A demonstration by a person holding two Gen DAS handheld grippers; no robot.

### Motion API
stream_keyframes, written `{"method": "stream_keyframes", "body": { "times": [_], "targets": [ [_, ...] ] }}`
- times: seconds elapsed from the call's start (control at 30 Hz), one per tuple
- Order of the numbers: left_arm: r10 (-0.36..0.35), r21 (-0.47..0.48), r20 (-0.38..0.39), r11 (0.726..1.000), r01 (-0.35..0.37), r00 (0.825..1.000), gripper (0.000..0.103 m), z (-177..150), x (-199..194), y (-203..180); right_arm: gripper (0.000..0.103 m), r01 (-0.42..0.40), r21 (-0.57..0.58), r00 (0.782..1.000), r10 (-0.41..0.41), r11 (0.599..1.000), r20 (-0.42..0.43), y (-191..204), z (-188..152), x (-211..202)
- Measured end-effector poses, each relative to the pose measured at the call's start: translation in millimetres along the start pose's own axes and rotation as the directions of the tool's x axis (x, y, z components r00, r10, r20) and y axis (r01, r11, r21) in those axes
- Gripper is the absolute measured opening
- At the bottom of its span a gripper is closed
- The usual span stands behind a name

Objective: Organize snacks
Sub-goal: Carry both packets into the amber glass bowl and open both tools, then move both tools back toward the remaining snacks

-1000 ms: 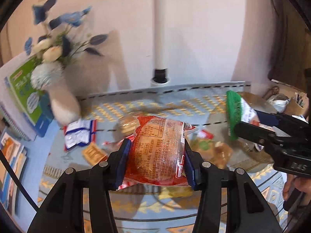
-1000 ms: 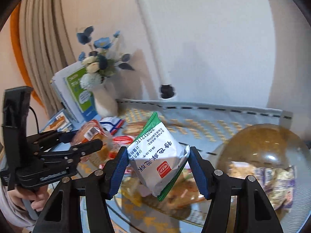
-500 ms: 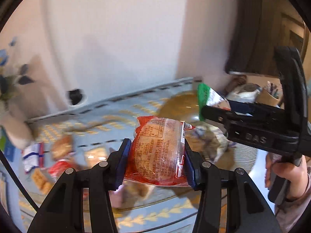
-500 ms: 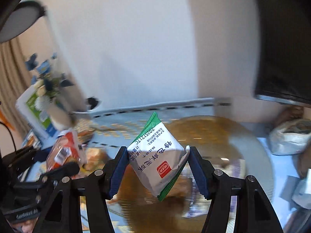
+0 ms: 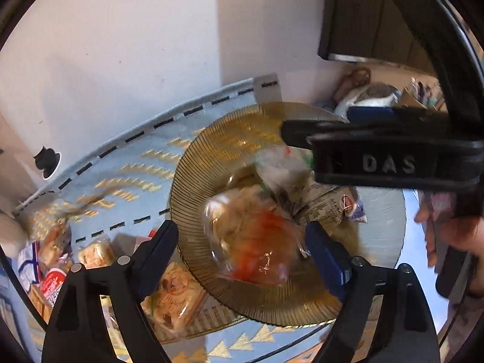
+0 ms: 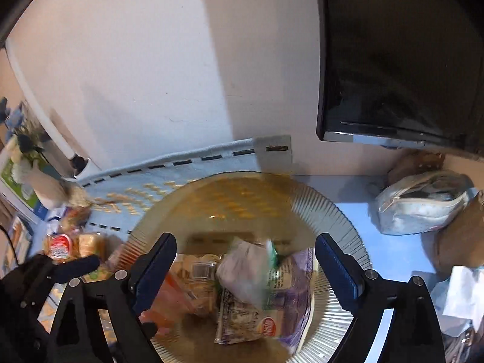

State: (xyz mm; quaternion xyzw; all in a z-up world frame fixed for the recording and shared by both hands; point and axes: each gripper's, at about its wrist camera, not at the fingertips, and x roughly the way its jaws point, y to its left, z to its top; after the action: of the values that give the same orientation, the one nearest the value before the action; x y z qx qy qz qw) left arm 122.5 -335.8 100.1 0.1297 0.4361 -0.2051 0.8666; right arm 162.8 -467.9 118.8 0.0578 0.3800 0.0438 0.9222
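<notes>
Over the ribbed amber glass plate (image 5: pixel 196 175), my left gripper (image 5: pixel 242 254) has its jaws opening. The red-orange bun packet (image 5: pixel 257 242) is blurred between them, free of the pads, and lies on or drops onto the plate. My right gripper (image 6: pixel 246 261) hangs over the same plate (image 6: pixel 332 211), jaws also opening. The white and green packet (image 6: pixel 245 269) is loose and blurred between its fingers, on top of a purple packet (image 6: pixel 290 287) and other snacks on the plate.
Several loose snack packets (image 5: pixel 90 251) and a cracker packet (image 5: pixel 175 290) lie on the blue patterned cloth left of the plate. A flower vase (image 6: pixel 33 178) stands far left, a dark monitor (image 6: pixel 393 60) and a white pouch (image 6: pixel 423 205) at the right. A wall runs close behind.
Both grippers swung right, from the loose snacks to above the plate, and tipped downward. Both pairs of jaws spread apart and let go of the bun packet and the white and green packet.
</notes>
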Motion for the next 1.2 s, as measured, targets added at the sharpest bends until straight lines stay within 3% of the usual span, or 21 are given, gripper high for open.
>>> {"method": "stream_keyframes", "body": {
  "times": [0.57, 1.2],
  "targets": [
    [0.069, -0.004, -0.052, 0.998, -0.070, 0.996, 0.085, -20.1, -10.6, 40.2, 0.092, 0.018, -0.057, 0.997, -0.022, 0.998, -0.076, 56.3, -0.6, 17.4],
    [0.161, -0.126, -0.020, 0.979, -0.162, 0.987, 0.085, -50.1, -60.9, 138.0, 0.092, -0.010, -0.189, 0.997, -0.005, 0.982, -0.074, 167.5, -8.3, 10.3]
  ]
}}
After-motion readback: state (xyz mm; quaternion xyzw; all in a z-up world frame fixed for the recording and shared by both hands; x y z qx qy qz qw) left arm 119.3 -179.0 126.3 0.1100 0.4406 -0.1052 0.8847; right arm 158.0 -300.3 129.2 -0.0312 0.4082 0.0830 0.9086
